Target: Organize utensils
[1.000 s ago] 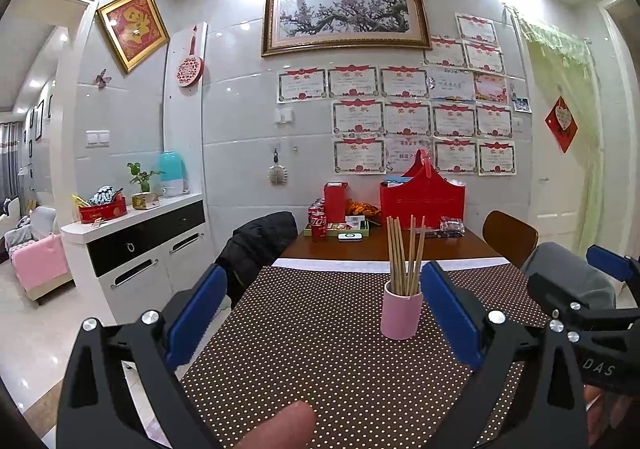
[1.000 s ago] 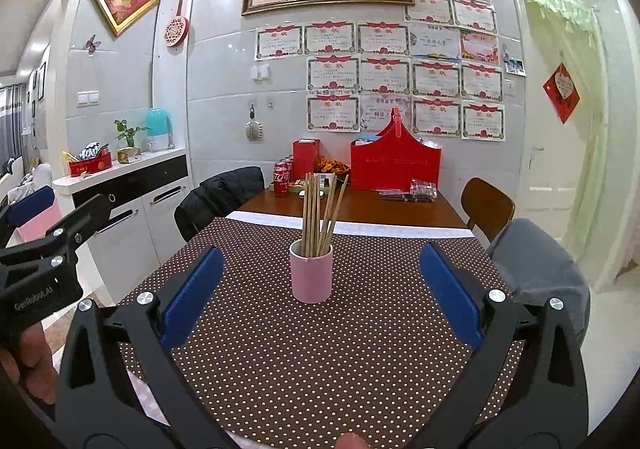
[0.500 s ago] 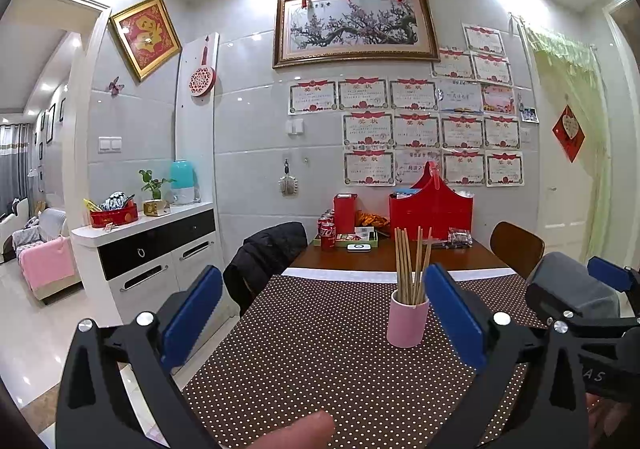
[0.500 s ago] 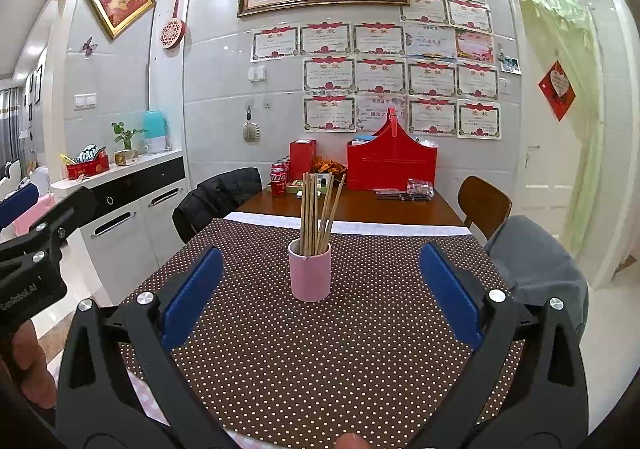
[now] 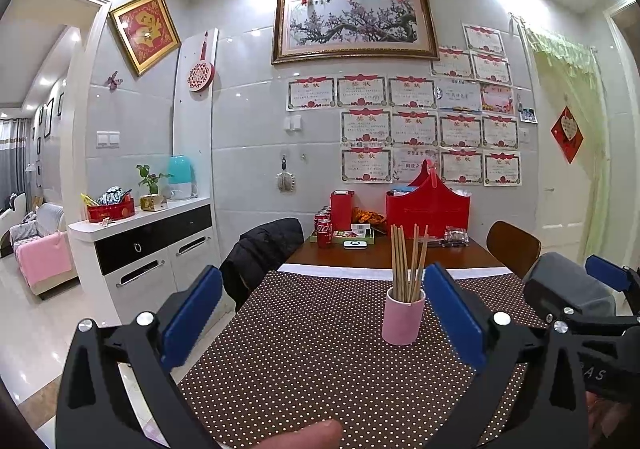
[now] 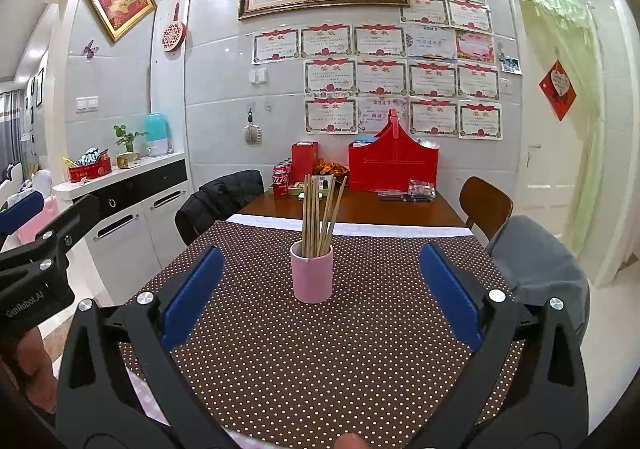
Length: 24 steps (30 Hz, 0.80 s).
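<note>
A pink cup (image 6: 311,276) stands upright on the brown dotted tablecloth (image 6: 340,349) with several wooden chopsticks (image 6: 318,215) standing in it. It also shows in the left wrist view (image 5: 402,316), with its chopsticks (image 5: 408,261). My right gripper (image 6: 320,295) is open and empty, held above the cloth just short of the cup. My left gripper (image 5: 322,315) is open and empty, to the left of the cup and short of it. The right gripper's body shows at the right edge of the left wrist view (image 5: 592,333).
At the far end of the wooden table (image 6: 360,209) stand a red basket (image 6: 394,165), a red box (image 6: 304,159) and cola cans (image 6: 281,179). Chairs stand at the left (image 6: 224,201) and right (image 6: 486,205). A white sideboard (image 6: 128,201) is on the left.
The left gripper has tilted upward and shifted a little left, so the cup sits lower and further right in its view. The right gripper has barely moved. Both stay open.
</note>
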{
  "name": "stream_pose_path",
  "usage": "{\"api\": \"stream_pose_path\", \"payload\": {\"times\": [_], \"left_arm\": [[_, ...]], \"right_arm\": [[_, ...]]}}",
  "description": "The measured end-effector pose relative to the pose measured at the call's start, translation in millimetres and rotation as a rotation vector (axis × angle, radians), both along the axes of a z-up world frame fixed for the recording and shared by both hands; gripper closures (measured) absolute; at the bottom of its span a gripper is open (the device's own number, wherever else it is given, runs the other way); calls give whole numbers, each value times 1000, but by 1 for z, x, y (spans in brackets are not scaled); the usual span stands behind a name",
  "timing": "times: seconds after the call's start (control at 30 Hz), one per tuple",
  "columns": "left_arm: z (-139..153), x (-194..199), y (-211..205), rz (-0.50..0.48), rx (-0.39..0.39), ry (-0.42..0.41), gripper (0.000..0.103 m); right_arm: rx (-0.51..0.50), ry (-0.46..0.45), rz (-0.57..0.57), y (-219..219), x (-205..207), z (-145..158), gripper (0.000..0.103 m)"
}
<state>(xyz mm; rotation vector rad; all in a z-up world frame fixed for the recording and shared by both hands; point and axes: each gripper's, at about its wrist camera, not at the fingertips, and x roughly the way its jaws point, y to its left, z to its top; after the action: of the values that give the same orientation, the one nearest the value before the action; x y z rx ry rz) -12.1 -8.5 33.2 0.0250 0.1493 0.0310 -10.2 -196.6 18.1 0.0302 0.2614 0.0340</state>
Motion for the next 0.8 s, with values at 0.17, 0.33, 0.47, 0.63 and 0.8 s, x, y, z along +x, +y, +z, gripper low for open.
{"api": "stream_pose_path", "payload": {"times": [0.17, 0.33, 0.47, 0.63, 0.8], "left_arm": [[-2, 1, 0, -5, -8, 2, 4], [-4, 2, 4, -14, -37, 2, 4], [-5, 0, 5, -12, -45, -1, 4], [-6, 1, 5, -31, -46, 9, 4], [-7, 3, 3, -31, -38, 24, 4]], "right_arm": [[0, 0, 0, 0, 0, 1, 6], [1, -3, 0, 0, -1, 2, 6], [2, -1, 1, 1, 0, 2, 6], [5, 0, 2, 2, 0, 3, 6], [7, -1, 1, 1, 0, 3, 6]]}}
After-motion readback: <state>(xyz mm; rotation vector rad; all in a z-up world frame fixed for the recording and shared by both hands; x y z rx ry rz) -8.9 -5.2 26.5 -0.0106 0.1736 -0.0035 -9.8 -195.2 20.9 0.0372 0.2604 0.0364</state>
